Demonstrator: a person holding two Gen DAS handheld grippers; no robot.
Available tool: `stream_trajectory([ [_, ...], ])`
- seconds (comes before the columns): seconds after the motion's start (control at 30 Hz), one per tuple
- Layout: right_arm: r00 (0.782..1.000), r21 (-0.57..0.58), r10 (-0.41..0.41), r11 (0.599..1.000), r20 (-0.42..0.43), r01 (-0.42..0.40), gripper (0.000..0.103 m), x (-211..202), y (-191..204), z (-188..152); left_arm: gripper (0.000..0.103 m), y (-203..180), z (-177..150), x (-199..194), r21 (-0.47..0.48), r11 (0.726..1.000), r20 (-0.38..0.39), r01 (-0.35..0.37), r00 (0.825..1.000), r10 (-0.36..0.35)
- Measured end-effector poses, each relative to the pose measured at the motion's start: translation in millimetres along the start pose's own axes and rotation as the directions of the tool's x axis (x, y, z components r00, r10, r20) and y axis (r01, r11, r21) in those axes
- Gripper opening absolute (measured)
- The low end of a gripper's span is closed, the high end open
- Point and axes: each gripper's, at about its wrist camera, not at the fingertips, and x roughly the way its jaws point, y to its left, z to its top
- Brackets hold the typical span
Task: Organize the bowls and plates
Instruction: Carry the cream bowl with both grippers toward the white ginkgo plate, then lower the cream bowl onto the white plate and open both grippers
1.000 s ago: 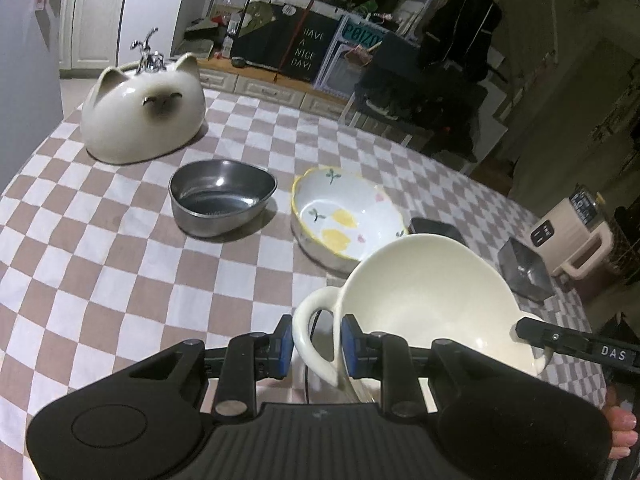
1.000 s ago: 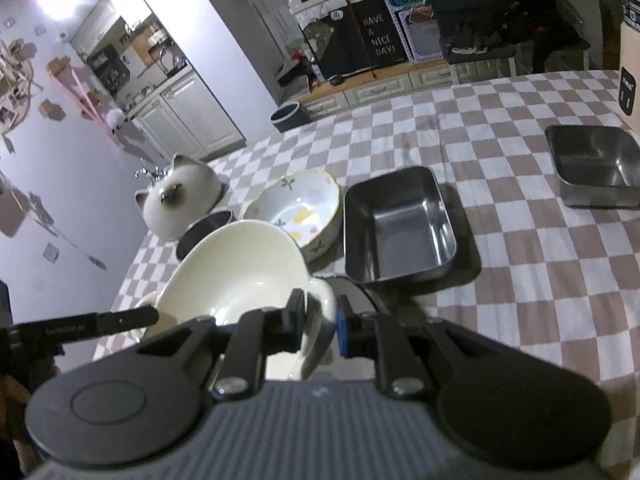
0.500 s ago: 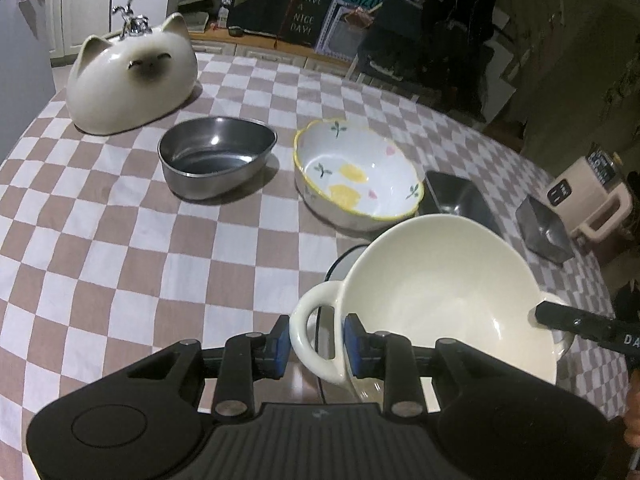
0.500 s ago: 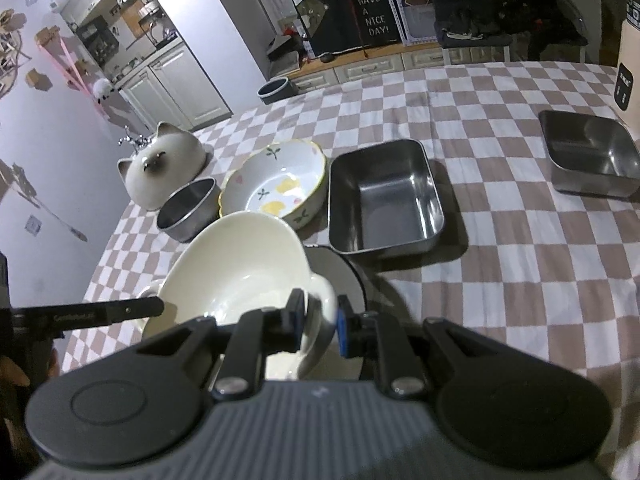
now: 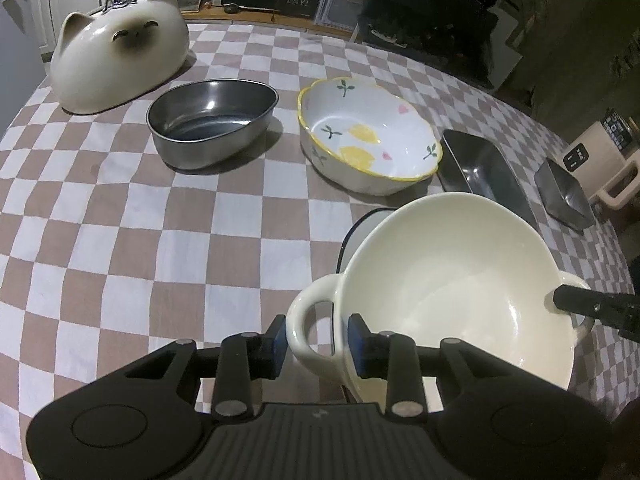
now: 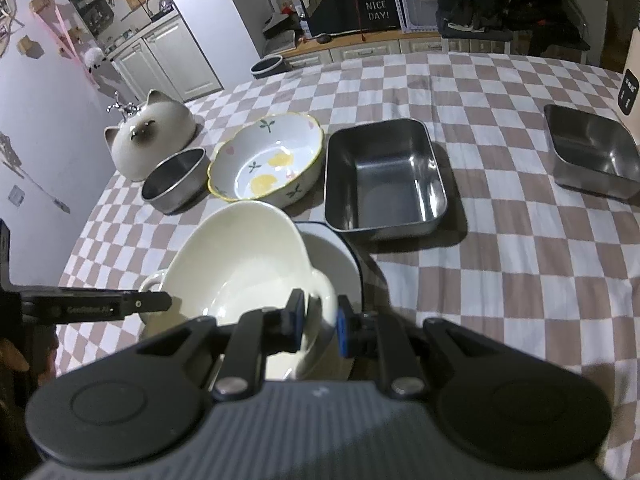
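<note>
Ok, L tongs (image 5: pixel 318 340) + R tongs (image 6: pixel 319 325) each pinching cream bowl (image 5: pixel 452 280) handle, bowl above dark-rimmed plate (image 6: pixel 340 256), lemon bowl (image 6: pixel 268 160) just behind.

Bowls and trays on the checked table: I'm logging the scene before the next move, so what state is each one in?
Cream bowl: held up, tilted, by both handles, above the plate.
Left gripper: shut on one handle.
Right gripper: shut on the other handle.
Plate: flat on the table.
Lemon bowl: upright, empty.
Oval steel bowl: upright, empty.
Near steel tray: upright, empty.
Far steel tray: upright, empty.
Cat-shaped dish: upside down.
</note>
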Motion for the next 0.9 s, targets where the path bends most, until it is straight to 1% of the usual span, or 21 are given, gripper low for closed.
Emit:
stream_trajectory([
  [0.13, 1.0, 0.006, -0.009, 1.0, -0.002, 0.009, 0.02, 1, 0, 1, 0.035, -2, -1, 2, 0.023, 1.0, 0.004, -0.009, 1.0, 0.009],
  [0.3, 1.0, -0.009, -0.016, 1.0, -0.003, 0.016, 0.02, 0, 2, 1, 0.035, -3, 0, 2, 0.029, 1.0, 0.001, -0.012, 1.0, 0.012],
  [0.4, 1.0, -0.012, -0.024, 1.0, -0.015, 0.024, 0.021, 2, 1, 0, 0.035, -5, 0, 2, 0.041, 0.999, 0.003, -0.015, 1.0, 0.015],
  [0.53, 0.998, -0.021, -0.055, 0.998, -0.042, 0.055, 0.024, 7, 2, -1, 0.034, -8, -1, 0, 0.062, 0.998, 0.008, -0.018, 1.0, 0.018],
  [0.9, 0.995, -0.05, -0.084, 0.995, -0.054, 0.081, 0.026, 10, 1, -2, 0.034, -8, -1, -2, 0.058, 0.998, 0.008, -0.005, 1.0, 0.005],
])
